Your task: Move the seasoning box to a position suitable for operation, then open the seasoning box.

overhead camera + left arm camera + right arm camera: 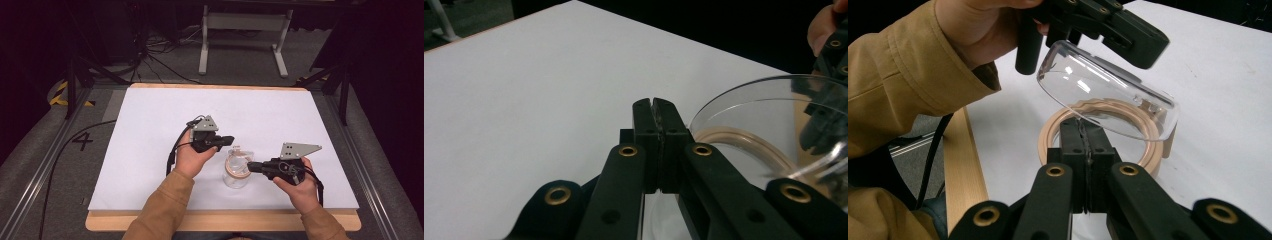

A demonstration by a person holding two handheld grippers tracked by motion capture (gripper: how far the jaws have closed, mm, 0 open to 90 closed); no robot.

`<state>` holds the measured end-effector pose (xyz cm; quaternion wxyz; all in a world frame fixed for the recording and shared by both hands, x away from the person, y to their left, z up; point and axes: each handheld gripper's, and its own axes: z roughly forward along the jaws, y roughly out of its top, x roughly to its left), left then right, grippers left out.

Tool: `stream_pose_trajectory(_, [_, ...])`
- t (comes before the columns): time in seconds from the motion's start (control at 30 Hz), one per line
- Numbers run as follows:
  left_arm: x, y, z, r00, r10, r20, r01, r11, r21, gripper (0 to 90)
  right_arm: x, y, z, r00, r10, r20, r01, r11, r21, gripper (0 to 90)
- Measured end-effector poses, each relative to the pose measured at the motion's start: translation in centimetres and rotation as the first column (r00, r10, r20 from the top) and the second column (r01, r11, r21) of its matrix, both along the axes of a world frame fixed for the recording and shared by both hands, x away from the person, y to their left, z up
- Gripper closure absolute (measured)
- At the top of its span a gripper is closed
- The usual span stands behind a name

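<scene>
Left black two-jaw gripper (227,140) held in the left hand (192,155), jaws pressed fully together with nothing between them, as seen in the left gripper view (656,107). Hovered at the upper left of the clear glass jar (236,172), tips pointing right, just above its raised lid. Right black two-jaw gripper (252,166) gripped by the right hand (297,187), jaws likewise closed flat against each other (1083,132), tips reaching the jar's mouth from the right. Whether those tips touched the rim could not be told.

Jar stood upright on the white table surface (150,140), near the front edge, between the two grippers. Transparent rounded body, with a pale tan ring (1098,132) circling its open mouth. Hinged clear round lid (1108,97) tilted up and open above that ring, dome-shaped and glossy with reflections. Seen again in the left gripper view as a clear curved disc (769,107) over the tan ring (744,145), just right of the closed jaws. Inside of the jar looked empty as far as could be made out through the glass.

Mustard-brown sleeve (903,85) covered the left forearm. Light wooden table edge (965,170) ran along the front. Grey three-cornered plates rode on top of both grippers in the high view.
</scene>
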<state>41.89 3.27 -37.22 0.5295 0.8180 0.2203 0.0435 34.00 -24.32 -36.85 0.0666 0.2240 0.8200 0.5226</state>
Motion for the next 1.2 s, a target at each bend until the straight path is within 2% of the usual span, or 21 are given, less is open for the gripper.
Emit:
stream_pose_trajectory(0.27, [-1.1, 2.5, 1.0, 0.9998, 0.018, -0.010, -0.018, 0.9998, -0.009, 88.2, 0.4, 0.1, 0.3, 0.9995, 0.028, 0.013, -0.029, 1.000, 0.010, 90.0])
stream_pose_trajectory(0.47, [-1.9, 3.8, 1.9, 0.9994, 0.026, -0.022, -0.026, 0.9993, 0.028, 83.6, 0.7, 0.1, 0.7, 0.9986, 0.041, 0.035, -0.041, 0.999, 0.014, 90.0])
stream_pose_trajectory(0.5, [-2.0, 4.1, 2.0, 0.9992, 0.030, -0.027, -0.029, 0.9983, 0.051, 83.6, 0.7, 0.1, 0.7, 0.9986, 0.041, 0.035, -0.041, 0.999, 0.014, 90.0])
stream_pose_trajectory(0.6, [-2.3, 4.7, 2.2, 0.9982, 0.050, -0.034, -0.047, 0.9962, 0.073, 83.2, 0.9, -0.1, 0.9, 0.9984, 0.034, 0.044, -0.035, 0.999, 0.027, 90.0])
stream_pose_trajectory(0.7, [-2.5, 5.3, 2.2, 0.9969, 0.064, -0.047, -0.061, 0.9956, 0.071, 83.0, 1.1, -0.3, 1.2, 0.9981, 0.027, 0.056, -0.029, 0.999, 0.037, 90.0])
stream_pose_trajectory(0.8, [-2.5, 5.8, 2.1, 0.9966, 0.071, -0.042, -0.067, 0.9948, 0.076, 82.8, 1.4, -0.4, 1.3, 0.9980, 0.023, 0.058, -0.025, 0.999, 0.044, 90.0])
stream_pose_trajectory(1.0, [-3.0, 7.1, 1.7, 0.9931, 0.092, -0.073, -0.084, 0.9915, 0.099, 81.2, 2.2, -0.6, 1.5, 0.9980, 0.012, 0.061, -0.016, 0.998, 0.059, 90.0])
stream_pose_trajectory(1.07, [-3.2, 7.8, 1.5, 0.9906, 0.111, -0.080, -0.103, 0.9902, 0.094, 79.3, 2.6, -0.6, 1.5, 0.9978, 0.008, 0.065, -0.012, 0.998, 0.062, 90.0])
stream_pose_trajectory(1.1, [-3.3, 8.1, 1.4, 0.9880, 0.122, -0.095, -0.112, 0.9889, 0.097, 79.3, 2.8, -0.5, 1.5, 0.9979, 0.004, 0.065, -0.008, 0.998, 0.065, 90.0])
stream_pose_trajectory(1.2, [-3.5, 9.3, 1.1, 0.9830, 0.151, -0.104, -0.139, 0.9836, 0.115, 78.1, 3.5, -0.5, 1.4, 0.9983, -0.003, 0.059, -0.001, 0.998, 0.064, 90.0])
